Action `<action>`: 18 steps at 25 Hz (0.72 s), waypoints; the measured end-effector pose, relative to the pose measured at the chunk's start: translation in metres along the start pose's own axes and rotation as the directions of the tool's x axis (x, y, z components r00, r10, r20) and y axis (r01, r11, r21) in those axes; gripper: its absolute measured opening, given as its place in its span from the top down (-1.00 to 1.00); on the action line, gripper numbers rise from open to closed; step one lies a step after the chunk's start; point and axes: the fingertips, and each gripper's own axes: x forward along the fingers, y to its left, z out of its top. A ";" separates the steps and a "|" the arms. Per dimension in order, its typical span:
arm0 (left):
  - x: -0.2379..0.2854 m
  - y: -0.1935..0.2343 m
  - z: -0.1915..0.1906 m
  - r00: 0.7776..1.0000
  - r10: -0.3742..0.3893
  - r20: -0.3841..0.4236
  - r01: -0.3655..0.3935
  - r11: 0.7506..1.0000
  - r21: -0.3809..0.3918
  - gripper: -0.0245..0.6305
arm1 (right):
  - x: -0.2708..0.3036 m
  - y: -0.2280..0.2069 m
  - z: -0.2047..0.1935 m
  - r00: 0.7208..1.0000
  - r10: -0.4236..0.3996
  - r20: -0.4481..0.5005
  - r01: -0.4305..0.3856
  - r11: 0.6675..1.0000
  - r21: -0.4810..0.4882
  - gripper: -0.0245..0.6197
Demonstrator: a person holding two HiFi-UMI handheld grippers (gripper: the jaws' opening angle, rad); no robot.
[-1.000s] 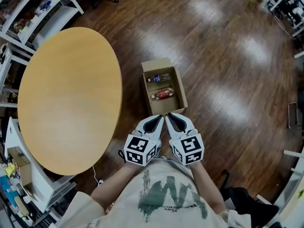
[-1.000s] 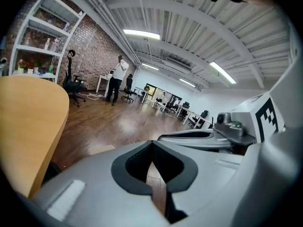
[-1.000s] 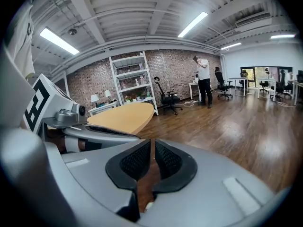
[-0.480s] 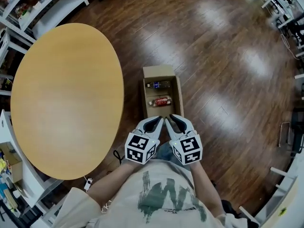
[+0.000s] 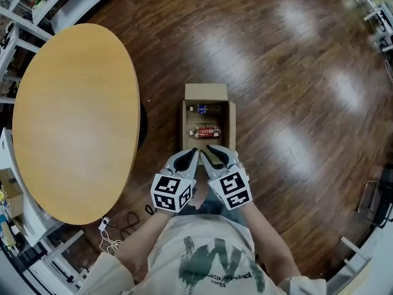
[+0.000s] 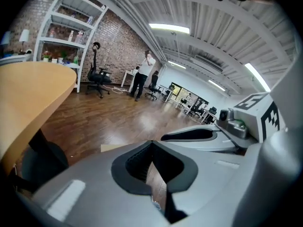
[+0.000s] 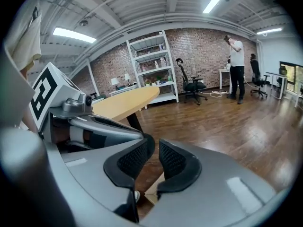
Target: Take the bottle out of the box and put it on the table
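box: an open cardboard box (image 5: 206, 93) stands on the dark wooden floor (image 5: 288, 72), near the right edge of the round table (image 5: 73, 115) but apart from it.
bottles: two lie on their sides inside the box, each across its width. the bottle with the blue label (image 5: 204, 109) is at the far end, the bottle with the red label (image 5: 208, 131) nearer the person. neither is touched.
table: pale wood top, bare in the head view.
left gripper (image 5: 190, 154): held over the near end of the box, pointing forward and down. in the left gripper view its jaw tips meet, with nothing between them.
right gripper (image 5: 210, 150): just beside the left one, over the same end of the box. its jaws are opening, with a narrow gap between the ribbed pads and nothing in it. only floor and a corner of the box show through.
marker cubes: side by side in front of the person's shirt (image 5: 215, 257).
background: a brick wall with white shelves (image 7: 151, 65), an office chair (image 7: 189, 84) and a person standing (image 7: 235, 56) far across the room.
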 end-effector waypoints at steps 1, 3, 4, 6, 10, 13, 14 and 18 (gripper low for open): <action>0.008 0.000 -0.001 1.000 0.018 0.000 -0.018 1.000 -0.010 0.93 | 0.003 -0.007 -0.002 1.000 0.017 -0.007 -0.017 1.000 -0.008 0.72; 0.024 0.006 -0.006 0.998 0.054 -0.012 -0.055 0.998 -0.007 0.93 | 0.015 -0.023 -0.011 0.999 0.037 -0.030 -0.038 0.999 -0.015 0.67; 0.031 0.011 -0.010 0.997 0.074 -0.019 -0.074 0.997 -0.008 0.93 | 0.023 -0.030 -0.017 0.998 0.041 -0.043 -0.042 0.999 -0.012 0.64; 0.044 0.024 -0.019 0.994 0.109 -0.025 -0.110 0.993 -0.038 0.93 | 0.037 -0.044 -0.033 0.997 0.040 -0.064 -0.039 0.999 0.008 0.63; 0.076 0.050 -0.038 0.989 0.146 -0.033 -0.148 0.987 -0.068 0.93 | 0.071 -0.074 -0.064 0.993 0.037 -0.111 -0.033 0.999 0.033 0.62; 0.105 0.063 -0.060 0.987 0.151 -0.061 -0.156 0.985 -0.078 0.93 | 0.094 -0.094 -0.092 0.988 0.035 -0.147 -0.030 0.999 0.038 0.62; 0.114 0.067 -0.069 0.986 0.153 -0.068 -0.158 0.984 -0.084 0.93 | 0.101 -0.102 -0.103 0.987 0.026 -0.160 -0.020 0.999 0.041 0.62; 0.145 0.087 -0.099 0.984 0.160 -0.077 -0.168 0.977 -0.128 0.93 | 0.132 -0.122 -0.143 0.977 -0.013 -0.212 0.018 1.000 0.021 0.60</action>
